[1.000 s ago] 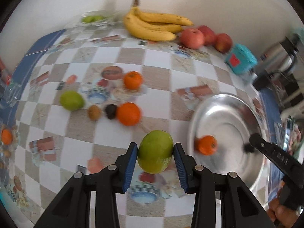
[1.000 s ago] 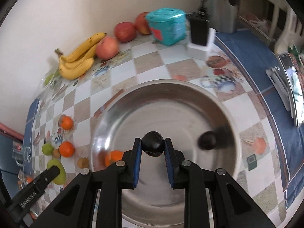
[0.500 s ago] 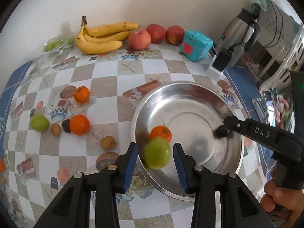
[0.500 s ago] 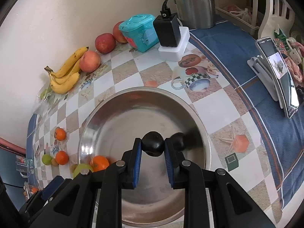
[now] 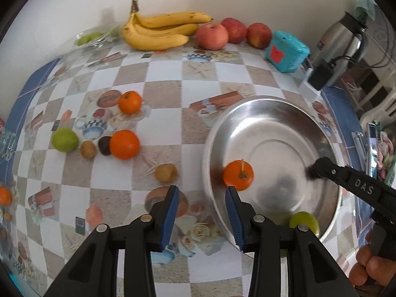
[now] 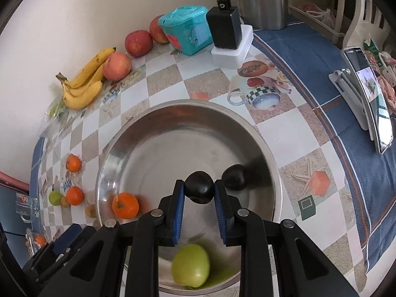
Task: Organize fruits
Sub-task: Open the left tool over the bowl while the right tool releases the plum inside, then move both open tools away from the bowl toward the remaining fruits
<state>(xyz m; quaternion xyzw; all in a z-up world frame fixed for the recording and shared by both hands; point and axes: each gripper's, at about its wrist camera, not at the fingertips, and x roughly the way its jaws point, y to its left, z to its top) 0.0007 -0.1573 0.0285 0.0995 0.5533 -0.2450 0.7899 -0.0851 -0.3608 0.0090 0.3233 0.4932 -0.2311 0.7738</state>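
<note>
Lying in the steel bowl [image 6: 262, 148], the green fruit [image 6: 190, 264] is seen below the right claw [image 6: 199, 193], clamped on 1 dark plum [image 6: 199, 190]; left claw [image 5: 201, 198] spread, w/ nothing gripped.

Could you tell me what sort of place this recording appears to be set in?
Most likely a home kitchen or dining table: a printed checkered tablecloth, a steel kettle plugged in by the wall, and a bunch of bananas beside a steel bowl.

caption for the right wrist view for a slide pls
Right gripper holds a dark fruit above a steel bowl containing an orange and green fruit.
</note>
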